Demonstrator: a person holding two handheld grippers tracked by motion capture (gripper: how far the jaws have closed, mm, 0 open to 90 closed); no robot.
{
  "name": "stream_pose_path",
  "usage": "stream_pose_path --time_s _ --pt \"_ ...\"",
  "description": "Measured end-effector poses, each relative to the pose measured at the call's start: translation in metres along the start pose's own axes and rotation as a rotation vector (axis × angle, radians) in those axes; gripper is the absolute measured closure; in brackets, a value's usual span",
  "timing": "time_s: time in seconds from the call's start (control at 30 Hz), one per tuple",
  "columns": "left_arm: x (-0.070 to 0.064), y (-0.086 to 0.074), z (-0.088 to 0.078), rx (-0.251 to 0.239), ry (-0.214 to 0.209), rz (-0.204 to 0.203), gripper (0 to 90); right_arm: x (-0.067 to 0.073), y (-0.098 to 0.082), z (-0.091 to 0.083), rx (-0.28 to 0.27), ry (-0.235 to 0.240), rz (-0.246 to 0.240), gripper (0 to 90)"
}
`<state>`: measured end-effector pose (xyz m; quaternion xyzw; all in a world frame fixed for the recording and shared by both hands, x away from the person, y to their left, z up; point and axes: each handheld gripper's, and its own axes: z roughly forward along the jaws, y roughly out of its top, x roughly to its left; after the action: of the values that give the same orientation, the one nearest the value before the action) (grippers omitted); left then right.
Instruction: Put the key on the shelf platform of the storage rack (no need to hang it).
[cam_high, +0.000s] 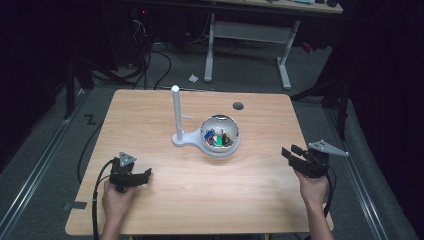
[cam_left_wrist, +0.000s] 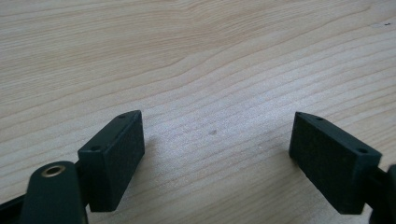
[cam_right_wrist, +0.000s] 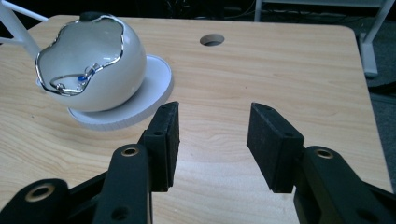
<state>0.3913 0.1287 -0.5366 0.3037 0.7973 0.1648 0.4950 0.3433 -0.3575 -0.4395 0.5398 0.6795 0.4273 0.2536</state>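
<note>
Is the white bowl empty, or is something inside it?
Not empty. The bowl holds small coloured items, blue, green and red in the high view; what they are is too small to tell.

- One wooden table (cam_high: 165, 200) fills the middle of the high view.
- One white bowl (cam_high: 231, 127) sits at the centre, on one white round base (cam_high: 216, 151).
- One white upright post (cam_high: 176, 112) rises just left of the bowl.
- Several small coloured items (cam_high: 217, 139) lie in the bowl; their number cannot be told.
- One round hole (cam_high: 238, 106) lies above and right of the bowl.
- Two grippers: left gripper (cam_high: 146, 175) at lower left, right gripper (cam_high: 289, 152) at lower right.
- Two hands: left hand (cam_high: 117, 200), right hand (cam_high: 312, 187).
</note>
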Motion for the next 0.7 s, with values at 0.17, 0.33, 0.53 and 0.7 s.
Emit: stream_pose_path --time_s 0.17,0.33,0.53,0.7 --pt "0.0 0.0 0.0 0.0 0.0 0.0 18.4 -0.001 -0.011 0.008 0.018 0.005 0.016 54.1" --pt "0.0 0.0 0.0 0.0 0.0 0.001 18.4 0.002 -0.016 0.014 0.037 0.001 0.01 54.2" --pt "0.0 0.0 0.0 0.0 0.0 0.0 18.4 0.007 -0.024 0.02 0.054 0.0 -0.001 54.2" --pt "0.0 0.0 0.0 0.001 0.001 -0.002 18.4 0.008 -0.033 0.03 0.077 0.004 0.015 54.2"
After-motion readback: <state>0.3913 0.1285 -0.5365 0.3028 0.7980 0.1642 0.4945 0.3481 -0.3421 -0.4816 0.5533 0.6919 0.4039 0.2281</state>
